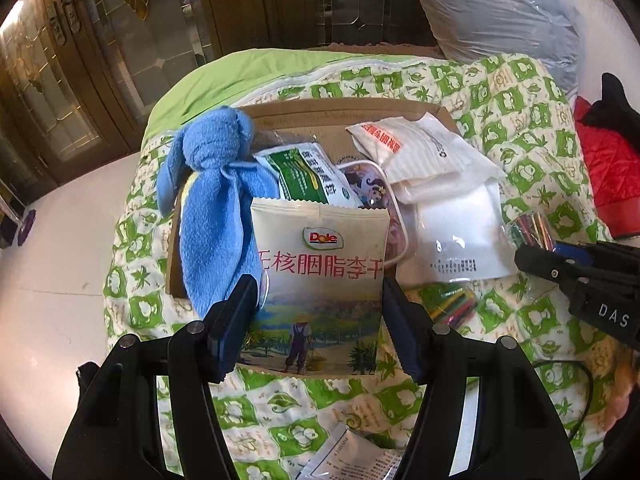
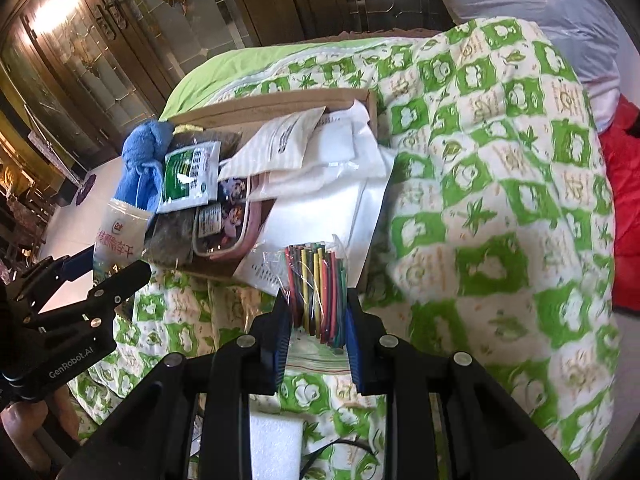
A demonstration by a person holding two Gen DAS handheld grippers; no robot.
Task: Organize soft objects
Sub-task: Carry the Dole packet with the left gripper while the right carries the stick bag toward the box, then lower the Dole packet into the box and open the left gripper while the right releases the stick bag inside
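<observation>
The blanket (image 1: 500, 120) is showing green and cream squares with little leaves and flowers. The towel (image 1: 216, 216) is looking bright blue. The snack bag (image 1: 316, 280) is showing white on top with red letters, and a painted farm picture below. The small packet (image 1: 308, 176) is wearing green and white. The bag of sticks (image 2: 316, 288) is showing red, yellow, green and black. The box (image 2: 272, 110) is looking brown.
</observation>
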